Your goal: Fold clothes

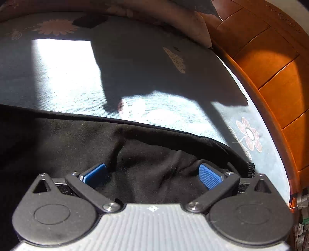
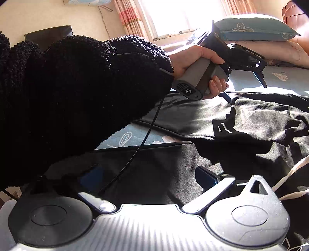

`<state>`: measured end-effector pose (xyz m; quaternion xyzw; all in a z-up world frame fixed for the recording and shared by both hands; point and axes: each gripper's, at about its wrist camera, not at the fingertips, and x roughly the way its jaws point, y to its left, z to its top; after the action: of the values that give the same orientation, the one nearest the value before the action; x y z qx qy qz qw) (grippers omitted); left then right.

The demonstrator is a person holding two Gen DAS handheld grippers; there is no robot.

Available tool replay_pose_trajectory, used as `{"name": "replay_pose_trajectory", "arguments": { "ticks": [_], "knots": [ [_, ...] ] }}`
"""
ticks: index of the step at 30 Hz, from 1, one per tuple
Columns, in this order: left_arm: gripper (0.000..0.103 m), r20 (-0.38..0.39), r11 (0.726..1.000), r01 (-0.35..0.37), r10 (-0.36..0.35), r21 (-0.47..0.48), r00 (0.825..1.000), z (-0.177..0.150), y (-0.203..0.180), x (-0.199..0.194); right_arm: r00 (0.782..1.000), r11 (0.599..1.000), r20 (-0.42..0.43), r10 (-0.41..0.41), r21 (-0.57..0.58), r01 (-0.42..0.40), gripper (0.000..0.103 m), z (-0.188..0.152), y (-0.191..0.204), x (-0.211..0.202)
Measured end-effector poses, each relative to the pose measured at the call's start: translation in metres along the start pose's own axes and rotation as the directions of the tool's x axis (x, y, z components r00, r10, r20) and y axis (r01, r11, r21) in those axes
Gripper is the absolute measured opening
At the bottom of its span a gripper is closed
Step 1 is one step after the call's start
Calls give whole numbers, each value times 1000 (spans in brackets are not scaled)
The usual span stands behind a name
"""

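Left gripper (image 1: 152, 173): fingers spread wide, blue pads (image 1: 209, 178) at 4 and 8 o'clock of a bunched fold of the black garment (image 1: 77, 146), fabric lying between them unpinched.
Right gripper (image 2: 150, 179): fingers spread, low over the same dark cloth; the left pad sits in shadow.
Black garment: rumpled across the bed (image 1: 67, 81), its hem edge running from 9 to 3 o'clock in the left wrist view; a pale drawstring (image 2: 289, 173) trails at 3 o'clock in the right wrist view.
Left hand (image 2: 195, 58): wrapped round its gripper's grey handle, black fleece sleeve (image 2: 77, 92) behind.
Pillow (image 2: 255, 27): at 1 o'clock, near the window (image 2: 183, 13).
Wooden bed frame (image 1: 270, 67): at 2 o'clock.
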<state>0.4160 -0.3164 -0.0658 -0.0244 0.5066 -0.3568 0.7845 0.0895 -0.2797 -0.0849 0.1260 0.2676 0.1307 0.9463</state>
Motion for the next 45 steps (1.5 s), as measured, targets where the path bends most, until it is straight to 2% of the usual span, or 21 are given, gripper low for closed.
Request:
{"name": "replay_pose_trajectory", "arguments": {
  "ticks": [7, 11, 17, 19, 22, 25, 29, 32, 36, 42, 45],
  "knots": [
    [102, 61, 991, -129, 127, 34, 990, -18, -2, -121, 999, 999, 33, 3, -40, -2, 103, 7, 20, -9],
    [102, 117, 976, -213, 206, 47, 972, -37, -8, -196, 998, 998, 57, -14, -58, 17, 103, 11, 31, -20],
    [102, 172, 966, -255, 246, 33, 954, -78, -14, -280, 995, 998, 95, 4, -58, 2, 103, 16, 40, -46],
    [102, 197, 964, -264, 253, 30, 947, -97, -17, -306, 994, 997, 108, -17, -72, 25, 103, 16, 42, -53],
    [102, 209, 963, -269, 259, 22, 943, -125, -15, -325, 991, 995, 121, -55, -73, 64, 103, 15, 42, -61],
    [102, 206, 968, -251, 243, 13, 948, -165, 0, -319, 985, 992, 142, -103, -51, 111, 103, 6, 36, -73],
    [102, 183, 966, -258, 253, 2, 950, -222, 28, -276, 980, 987, 119, -158, 3, 158, 103, -29, 15, -84],
    [102, 159, 951, -309, 302, 26, 940, -267, 43, -230, 970, 970, 58, -236, 71, 232, 103, -52, 2, -80],
    [102, 135, 923, -373, 359, 95, 923, -316, 48, -188, 950, 950, 36, -309, 55, 307, 103, -60, 1, -72],
    [102, 203, 906, -405, 376, 125, 904, -359, 52, -180, 937, 935, -31, -349, 51, 350, 103, -73, 1, -57],
    [102, 214, 910, -397, 366, 120, 905, -372, 59, -191, 930, 930, -51, -365, 25, 366, 103, -79, 5, -53]
  ]
}}
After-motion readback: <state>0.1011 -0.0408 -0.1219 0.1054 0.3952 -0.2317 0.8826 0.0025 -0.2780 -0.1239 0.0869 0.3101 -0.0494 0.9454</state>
